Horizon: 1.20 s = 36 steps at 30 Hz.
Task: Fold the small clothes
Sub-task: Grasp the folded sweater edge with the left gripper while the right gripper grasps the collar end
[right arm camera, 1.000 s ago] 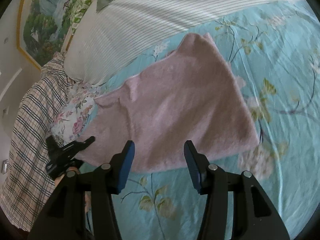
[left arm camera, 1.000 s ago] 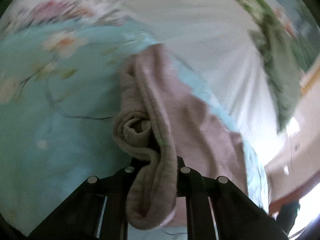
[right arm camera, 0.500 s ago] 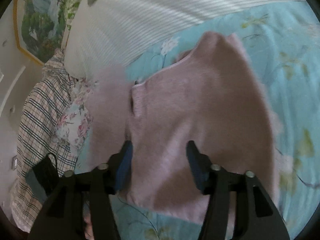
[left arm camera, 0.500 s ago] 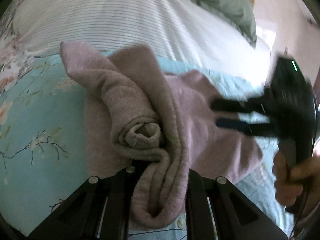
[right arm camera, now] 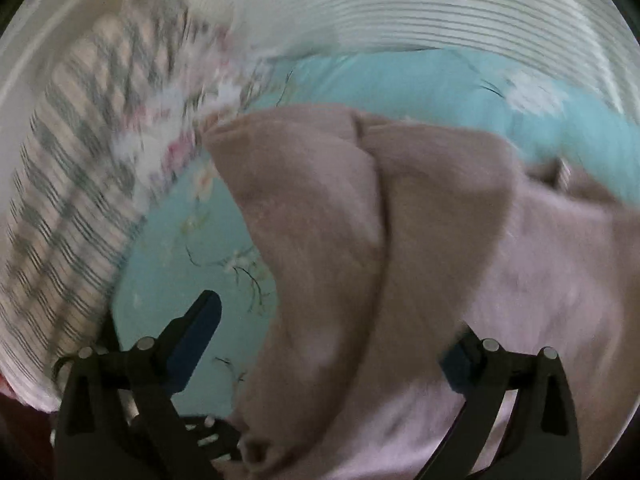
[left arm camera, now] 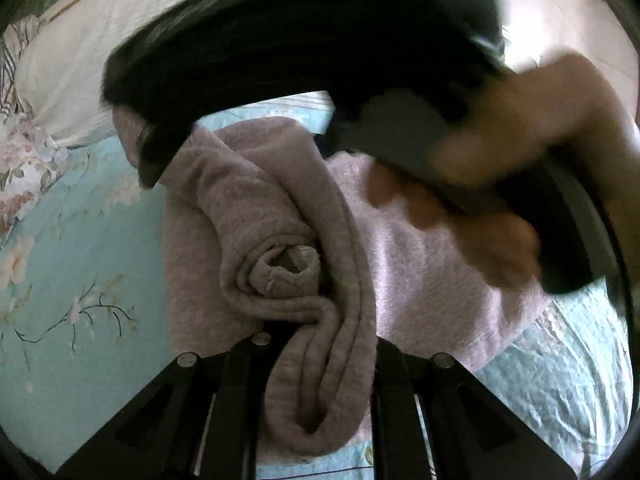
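A pale pink knitted garment [left arm camera: 432, 280] lies on the turquoise floral bedsheet [left arm camera: 80, 264]. My left gripper [left arm camera: 316, 344] is shut on a bunched, rolled fold of it [left arm camera: 280, 268] and holds that fold over the flat part. My right gripper [right arm camera: 332, 328] is open, its jaws wide apart, and hovers low over the garment [right arm camera: 440, 248]; its right finger is partly hidden by cloth. In the left wrist view the right gripper's black body [left arm camera: 304, 40] and the hand holding it [left arm camera: 520, 152] fill the top, blurred.
A white striped pillow [right arm camera: 440, 8] lies beyond the garment. A checked cloth [right arm camera: 60, 184] and a floral pillow [left arm camera: 24, 160] sit to the left. The bedsheet extends on the left [right arm camera: 192, 264] and the near right [left arm camera: 560, 380].
My right gripper has swung in close over the garment and opened wider. My left gripper has kept its grip and brought the fold further across the garment.
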Each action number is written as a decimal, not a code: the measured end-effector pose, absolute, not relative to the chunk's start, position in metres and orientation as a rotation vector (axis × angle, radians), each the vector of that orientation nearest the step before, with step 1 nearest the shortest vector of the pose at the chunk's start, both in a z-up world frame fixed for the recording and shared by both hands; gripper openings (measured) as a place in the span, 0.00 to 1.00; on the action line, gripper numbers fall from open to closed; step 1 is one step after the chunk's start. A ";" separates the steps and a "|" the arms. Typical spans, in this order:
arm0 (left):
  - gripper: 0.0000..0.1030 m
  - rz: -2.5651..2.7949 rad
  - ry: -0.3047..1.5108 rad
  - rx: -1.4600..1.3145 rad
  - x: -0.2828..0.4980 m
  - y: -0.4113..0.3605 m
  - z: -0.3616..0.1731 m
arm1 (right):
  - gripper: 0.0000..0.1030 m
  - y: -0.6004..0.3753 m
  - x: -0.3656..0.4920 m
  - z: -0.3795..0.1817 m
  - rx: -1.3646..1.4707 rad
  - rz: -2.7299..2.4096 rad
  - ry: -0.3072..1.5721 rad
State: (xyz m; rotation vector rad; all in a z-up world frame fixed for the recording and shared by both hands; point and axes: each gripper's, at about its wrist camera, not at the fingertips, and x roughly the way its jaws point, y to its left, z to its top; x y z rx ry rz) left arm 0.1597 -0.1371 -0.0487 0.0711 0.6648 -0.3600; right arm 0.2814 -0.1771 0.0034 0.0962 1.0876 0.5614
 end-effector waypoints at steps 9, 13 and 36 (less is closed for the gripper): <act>0.09 -0.381 0.637 0.089 0.146 -0.148 -0.031 | 0.22 -0.209 0.303 0.002 0.116 0.418 1.025; 0.09 -0.432 0.593 0.077 0.136 -0.163 -0.008 | 0.19 -0.258 0.273 0.023 0.247 0.446 0.861; 0.09 -0.573 0.748 0.111 0.145 -0.271 -0.051 | 0.35 -0.418 0.248 -0.030 0.721 0.379 0.791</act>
